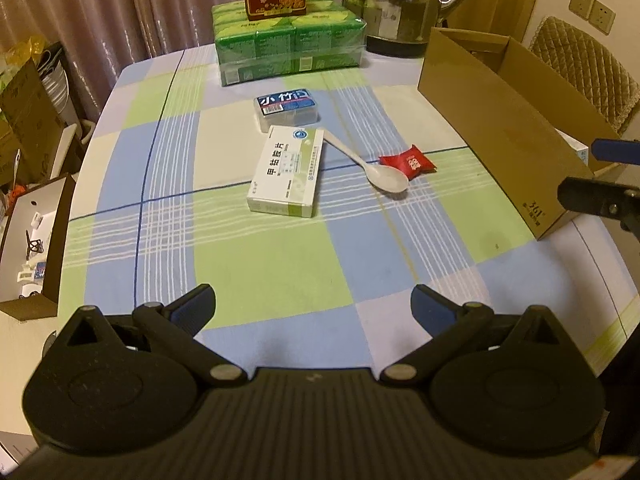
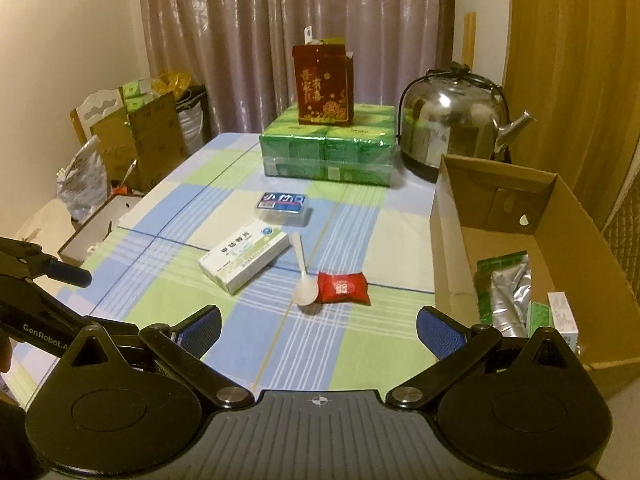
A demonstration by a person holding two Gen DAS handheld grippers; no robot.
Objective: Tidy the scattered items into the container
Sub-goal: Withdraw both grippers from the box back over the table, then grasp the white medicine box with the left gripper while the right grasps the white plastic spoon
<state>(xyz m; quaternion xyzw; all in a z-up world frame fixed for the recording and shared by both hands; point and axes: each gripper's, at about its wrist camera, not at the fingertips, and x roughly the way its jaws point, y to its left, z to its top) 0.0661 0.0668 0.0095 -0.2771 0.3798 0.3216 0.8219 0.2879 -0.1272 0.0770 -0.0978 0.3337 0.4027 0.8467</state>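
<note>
On the checked tablecloth lie a white and green medicine box (image 1: pixel 286 172) (image 2: pixel 244 260), a clear case with a blue label (image 1: pixel 287 110) (image 2: pixel 283 208), a white plastic spoon (image 1: pixel 374 168) (image 2: pixel 303 278) and a red candy packet (image 1: pixel 407 164) (image 2: pixel 343 288). The open cardboard box (image 1: pixel 504 132) (image 2: pixel 452 240) stands at the right and holds a silver pouch (image 2: pixel 510 296) and small cartons. My left gripper (image 1: pixel 314 306) hovers open over the near table. My right gripper (image 2: pixel 319 330) is open too, just short of the spoon and candy, with nothing between its fingers.
A green tissue pack (image 1: pixel 288 46) (image 2: pixel 328 152) with a red carton (image 2: pixel 322 84) on top and a steel kettle (image 1: pixel 394 8) (image 2: pixel 452 120) stand at the back. Boxes and bags crowd the floor left of the table (image 1: pixel 36 216). A padded chair (image 1: pixel 588 68) is behind the box.
</note>
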